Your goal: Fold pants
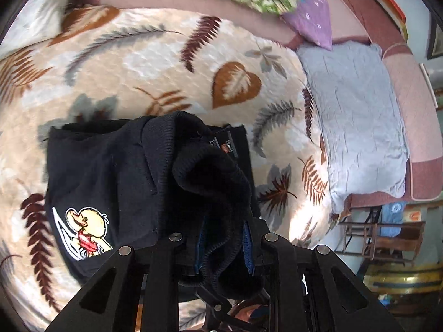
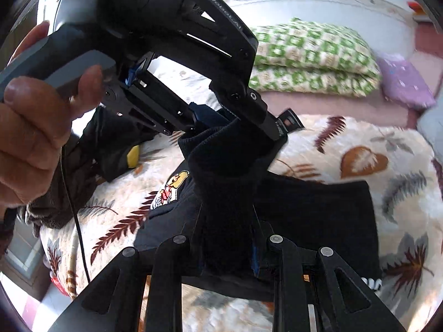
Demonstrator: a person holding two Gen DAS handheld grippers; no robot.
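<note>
The black pants lie partly folded on the leaf-patterned blanket, a cartoon patch showing. The left gripper is clamped on a ribbed cuff of the pants, lifted above the blanket. The right gripper pinches another dark fold of the pants, just beside the left gripper.

We can just read "GenRobot.AI" embossed on the black plastic left gripper; the dark trousers' small label is illegible.

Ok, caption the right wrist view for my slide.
Both grippers, right gripper and left gripper, pinch ribbed cuffs of black cartoon-patch pants above leaf-print blanket.
</note>
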